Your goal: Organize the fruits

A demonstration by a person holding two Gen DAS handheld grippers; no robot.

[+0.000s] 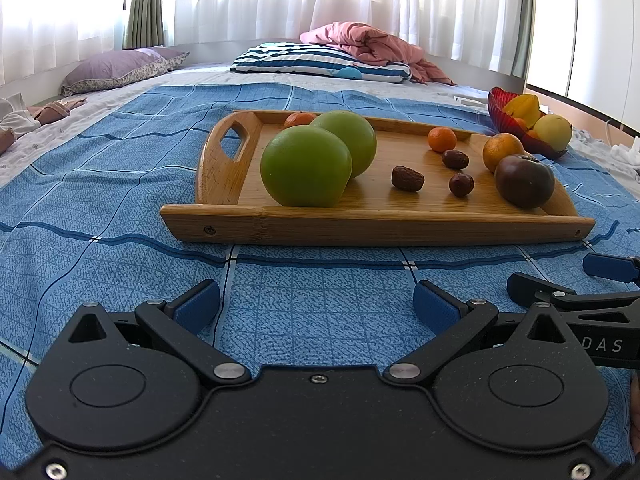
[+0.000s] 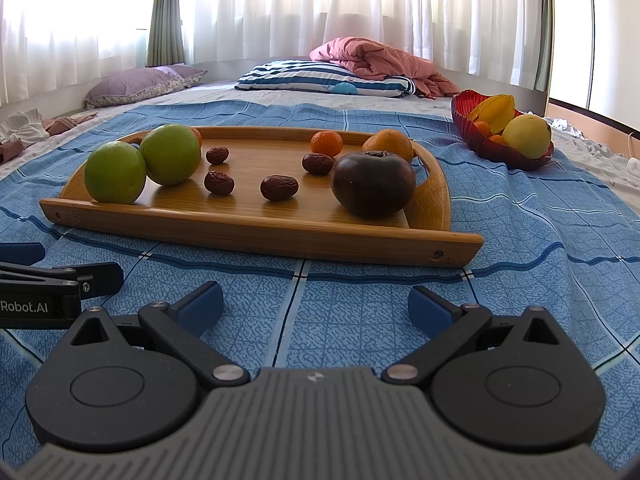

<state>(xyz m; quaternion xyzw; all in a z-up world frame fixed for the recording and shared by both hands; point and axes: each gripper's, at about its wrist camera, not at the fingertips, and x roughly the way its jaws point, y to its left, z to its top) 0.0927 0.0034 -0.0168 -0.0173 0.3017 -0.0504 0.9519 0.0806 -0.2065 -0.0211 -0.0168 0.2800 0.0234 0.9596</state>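
Both grippers sit low over the blue checked bedspread [image 1: 100, 184], side by side and pointing toward the wooden tray [image 2: 256, 236], short of its near rim. The left gripper [image 1: 316, 304] has its blue-padded fingers [image 1: 198, 302] spread wide, nothing between them but cloth below. The right gripper [image 2: 316, 302] is spread just as wide and likewise empty; whether either one rests on the bedspread or hangs just above it, I cannot tell.

On the tray, two green apples [image 2: 116, 178] touch each other at the left end. Four dried red dates [image 2: 279, 187] lie scattered across the middle, apart from one another. A dark purple-brown round fruit [image 2: 373, 184], perhaps a black persimmon, stands at the right end near the handle, with an orange [image 2: 390, 142] just behind it and a small mandarin [image 2: 327, 143] to the left of that. Another orange fruit peeks from behind the apples.

Beyond the tray's right end, a red glass bowl [image 2: 480, 142] on the bedspread holds a starfruit [image 2: 494, 112], a yellow round fruit [image 2: 526, 136] and small oranges.
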